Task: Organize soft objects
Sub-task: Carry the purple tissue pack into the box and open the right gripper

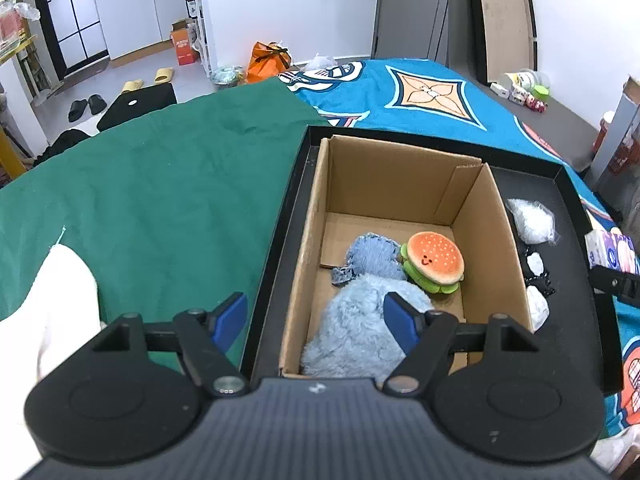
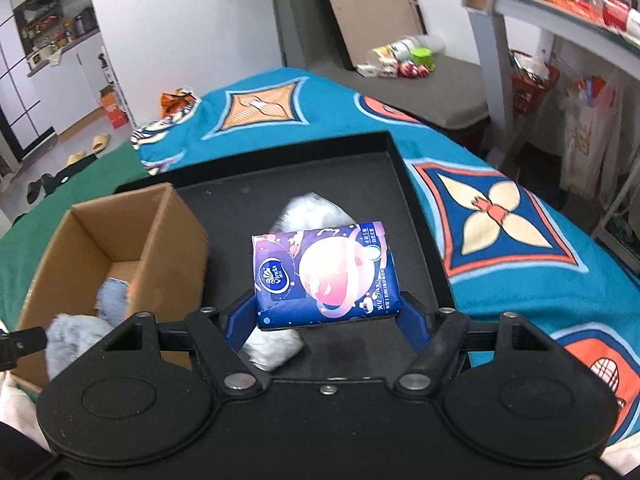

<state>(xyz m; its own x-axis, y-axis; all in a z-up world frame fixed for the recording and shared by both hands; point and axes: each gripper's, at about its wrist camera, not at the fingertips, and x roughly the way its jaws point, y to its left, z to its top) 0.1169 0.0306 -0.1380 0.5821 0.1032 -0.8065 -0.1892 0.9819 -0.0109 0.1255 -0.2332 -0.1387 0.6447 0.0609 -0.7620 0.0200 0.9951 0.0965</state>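
Observation:
A cardboard box (image 1: pixel 492 216) stands in a black tray (image 1: pixel 572 312). In the box lie a fluffy light-blue plush (image 1: pixel 352 332), a denim piece (image 1: pixel 372 258) and a burger plush (image 1: pixel 434 262). My left gripper (image 1: pixel 316 320) is open and empty above the box's near left wall. My right gripper (image 2: pixel 326 320) is shut on a purple tissue pack (image 2: pixel 324 272) and holds it above the tray (image 2: pixel 396 184), right of the box (image 2: pixel 160 240). The pack also shows at the right edge of the left wrist view (image 1: pixel 612 254).
Clear plastic bags (image 1: pixel 532 220) and small white and black items (image 1: pixel 536 280) lie in the tray right of the box. A green cloth (image 1: pixel 160 184) and a blue patterned blanket (image 2: pixel 500 216) cover the surface. A white cloth (image 1: pixel 52 312) lies near left.

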